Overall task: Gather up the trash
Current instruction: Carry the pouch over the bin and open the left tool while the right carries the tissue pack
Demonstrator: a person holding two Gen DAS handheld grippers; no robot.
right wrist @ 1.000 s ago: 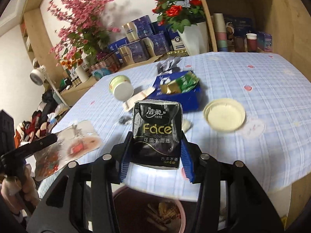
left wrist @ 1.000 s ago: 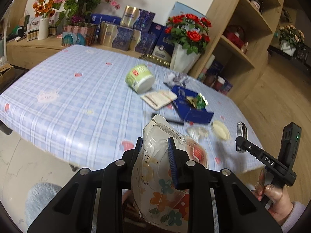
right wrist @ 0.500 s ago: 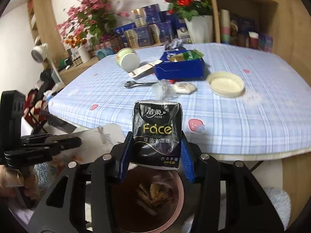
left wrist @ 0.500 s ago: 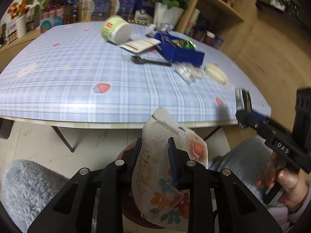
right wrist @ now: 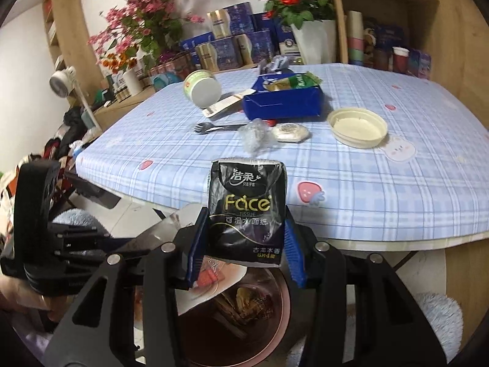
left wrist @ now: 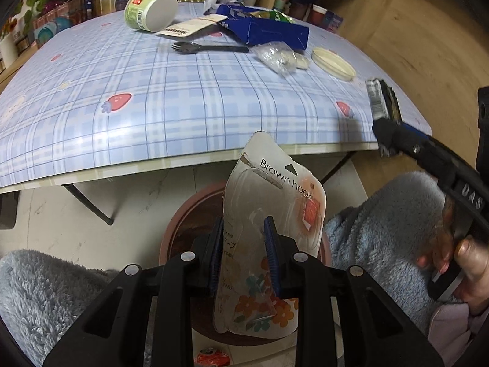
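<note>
My left gripper point(left wrist: 244, 255) is shut on a flowered "Brown hook" blister pack point(left wrist: 272, 214) and holds it over the pink trash bin point(left wrist: 186, 214) below the table's front edge. My right gripper point(right wrist: 244, 244) is shut on a black Face tissue pack point(right wrist: 247, 205) above the same bin point(right wrist: 281, 315), which holds scraps. The right gripper shows at the right of the left wrist view point(left wrist: 382, 113). The hook pack's corner shows under the right gripper point(right wrist: 214, 278).
On the blue plaid table point(right wrist: 366, 183) lie a green cup point(right wrist: 203, 87), a blue box point(right wrist: 284, 98), a black fork point(right wrist: 217, 127), a crumpled clear wrapper point(right wrist: 255, 133), a round soap-like packet point(right wrist: 290, 131) and a cream lid point(right wrist: 356, 127). Flowers and boxes stand behind.
Both grippers have dropped from table height to below the table's front edge, over the bin, each still holding its pack. The two grippers have come closer together.
</note>
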